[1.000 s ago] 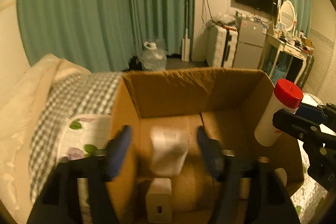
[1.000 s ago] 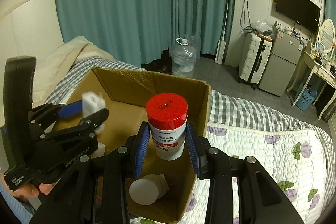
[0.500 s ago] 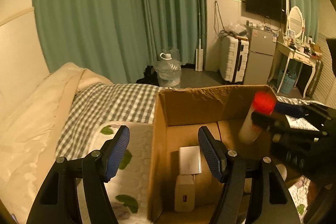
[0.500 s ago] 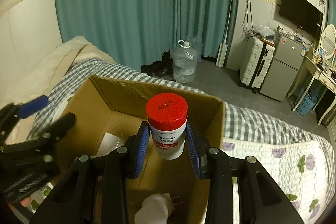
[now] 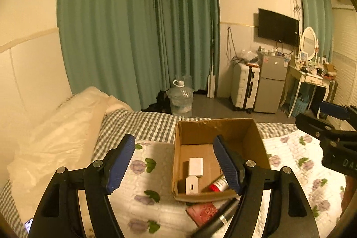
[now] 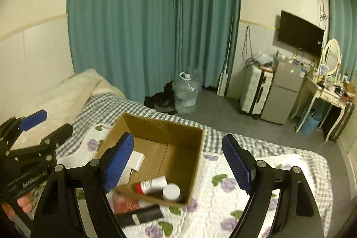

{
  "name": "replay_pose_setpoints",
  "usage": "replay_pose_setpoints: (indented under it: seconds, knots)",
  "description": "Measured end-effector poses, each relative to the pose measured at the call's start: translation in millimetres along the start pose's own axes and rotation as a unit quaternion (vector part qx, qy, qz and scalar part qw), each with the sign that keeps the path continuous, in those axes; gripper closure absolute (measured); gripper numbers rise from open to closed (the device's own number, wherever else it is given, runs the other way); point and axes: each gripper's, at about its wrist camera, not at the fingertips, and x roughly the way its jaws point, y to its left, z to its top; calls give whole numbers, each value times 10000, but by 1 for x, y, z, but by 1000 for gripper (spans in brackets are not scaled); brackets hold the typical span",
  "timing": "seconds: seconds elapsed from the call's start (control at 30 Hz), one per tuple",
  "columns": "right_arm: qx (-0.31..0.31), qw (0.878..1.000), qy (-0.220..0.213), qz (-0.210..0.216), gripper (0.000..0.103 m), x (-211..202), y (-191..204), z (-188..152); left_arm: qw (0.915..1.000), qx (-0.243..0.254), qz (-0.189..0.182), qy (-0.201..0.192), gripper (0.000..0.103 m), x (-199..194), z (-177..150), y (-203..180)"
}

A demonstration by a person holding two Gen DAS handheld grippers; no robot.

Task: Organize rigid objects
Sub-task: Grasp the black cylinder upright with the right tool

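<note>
**Both tongs held wide above the box on the bed**

While the left gripper [image 5: 174,165] and right gripper [image 6: 178,163] hang empty with fingers spread wide, the cardboard box [image 6: 191,162] sits on the floral quilt [image 6: 225,200]. Inside lie one red-capped bottle [image 6: 151,185] on its side, one white round container [image 6: 171,191] and two white chargers [image 5: 195,173]. Just outside the near wall lie one red booklet [image 5: 202,212] and one black tube [image 6: 142,215], partly behind the fingers.
</note>
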Motion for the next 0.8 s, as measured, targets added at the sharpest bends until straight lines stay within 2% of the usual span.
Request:
replay_pose_setpoints:
  seconds: [0.17, 0.37, 0.57, 0.8]
  knots:
    - [-97, 9999, -17, -48, 20, -51, 8, -14, 9999, 121, -21, -115, 26, -42, -16, 3]
    - [-121, 9999, 41, -36, 19, -87, 20, -59, 9998, 214, -16, -31, 26, -54, -53, 3]
    - [115, 9996, 270, 2, 19, -75, 24, -110, 9991, 257, 173, 284, 26, -38, -99, 9]
    - [301, 9964, 766, 182, 19, -23, 33, -150, 9965, 223, 265, 765, 26, 7, -143, 22]
